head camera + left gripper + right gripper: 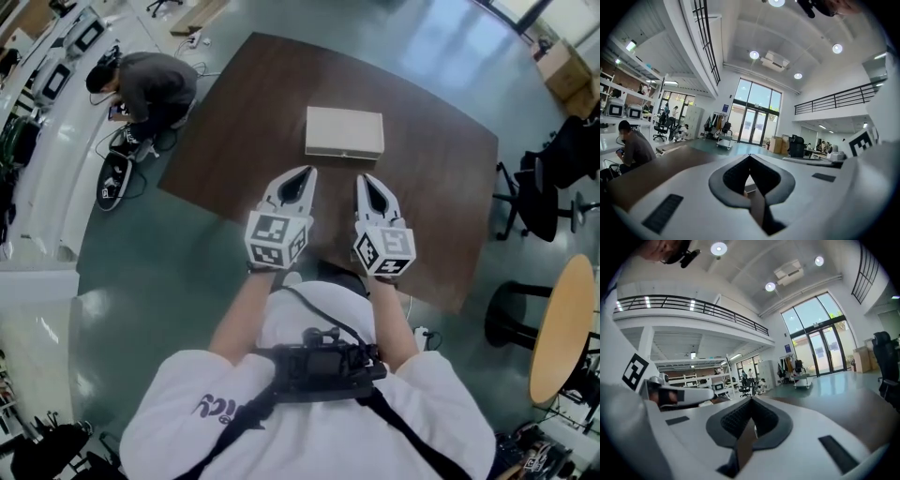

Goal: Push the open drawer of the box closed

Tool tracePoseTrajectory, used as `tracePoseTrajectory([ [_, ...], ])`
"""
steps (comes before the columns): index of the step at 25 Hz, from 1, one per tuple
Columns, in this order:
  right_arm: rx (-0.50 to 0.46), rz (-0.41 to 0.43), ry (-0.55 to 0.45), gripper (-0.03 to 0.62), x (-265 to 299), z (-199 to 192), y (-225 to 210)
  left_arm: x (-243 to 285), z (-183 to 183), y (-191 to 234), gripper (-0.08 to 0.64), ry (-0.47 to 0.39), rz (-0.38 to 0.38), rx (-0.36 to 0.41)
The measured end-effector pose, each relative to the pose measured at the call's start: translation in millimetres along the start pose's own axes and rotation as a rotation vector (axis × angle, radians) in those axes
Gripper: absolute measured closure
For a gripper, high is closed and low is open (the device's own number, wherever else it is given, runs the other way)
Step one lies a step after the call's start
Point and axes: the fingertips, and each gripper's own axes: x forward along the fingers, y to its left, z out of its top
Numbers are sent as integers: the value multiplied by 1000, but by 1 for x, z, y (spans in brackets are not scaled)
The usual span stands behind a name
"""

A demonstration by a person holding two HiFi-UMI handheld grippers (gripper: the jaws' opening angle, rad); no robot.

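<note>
A flat beige box [344,132] lies on the far middle of the dark brown table [225,150]; from above I cannot tell how far its drawer stands out. Both grippers hover side by side above the table's near part, pointing at the box and a short way from it. My left gripper [308,171] has its jaws closed together with nothing held, and so does my right gripper [361,178]. In the left gripper view the left gripper [749,156] points level over the tabletop. The right gripper view shows the right gripper [751,399] the same way, tips meeting.
A person in dark clothes [142,82] crouches on the floor beyond the table's left corner among cables. Black office chairs [534,192] and a round wooden table [565,328] stand to the right. Cardboard boxes [567,70] sit at the far right.
</note>
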Motion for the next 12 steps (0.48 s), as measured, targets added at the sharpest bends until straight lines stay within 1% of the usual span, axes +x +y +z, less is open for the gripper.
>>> tracePoseTrajectory([
  [2, -35, 13, -37, 588, -5, 18, 14, -2, 10, 0, 551, -29, 2, 11],
  [4, -48, 11, -56, 588, -10, 26, 21, -5, 15, -1, 551, -46, 2, 19],
  [12, -69, -24, -98, 588, -17, 42, 19, -10, 15, -11, 551, -59, -13, 39],
])
